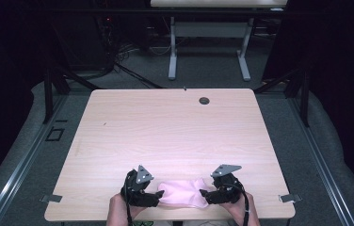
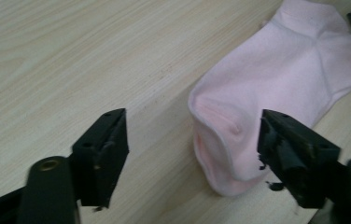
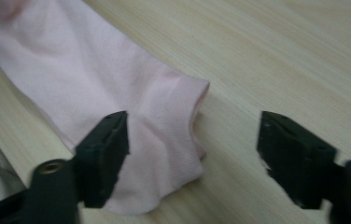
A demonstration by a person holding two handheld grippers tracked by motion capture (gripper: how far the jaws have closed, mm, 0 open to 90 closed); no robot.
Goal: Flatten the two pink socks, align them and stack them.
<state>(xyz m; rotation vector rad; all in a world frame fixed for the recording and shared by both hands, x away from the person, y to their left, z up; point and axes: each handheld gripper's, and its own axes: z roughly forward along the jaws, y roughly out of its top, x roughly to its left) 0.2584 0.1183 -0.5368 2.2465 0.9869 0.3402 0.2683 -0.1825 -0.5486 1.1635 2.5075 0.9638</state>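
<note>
The pink sock (image 1: 181,193) lies flat on the surface (image 1: 165,132), close to the near edge and between the two grippers. In the left gripper view its rounded toe end (image 2: 220,154) sits between the jaws, a little nearer one jaw; in the right gripper view the ribbed cuff (image 3: 173,135) lies partly under one jaw, its opening facing into the gap between them.

It looks like thin knit cloth: very light, limp, with no stiffness to hold a shape. It will likely sag, fold and stretch wherever it is lifted, and a pinch on one layer alone may drag the rest along the wood. It is not fragile, and the fabric should give the pads good friction, so slipping is a small risk; snagging or bunching is the likelier trouble. The best holds appear to be the two ends: the doubled hem of the cuff, which is thicker and firmer, and the seam at the toe. Taking both at once would keep the sock stretched flat.

The left gripper (image 1: 152,197) has its jaws standing wide apart with nothing pressed between the pads. The right gripper (image 1: 208,195) is likewise spread, astride the cuff but not clamping it. The sock rests free on the surface, touched by neither as far as can be told.
</note>
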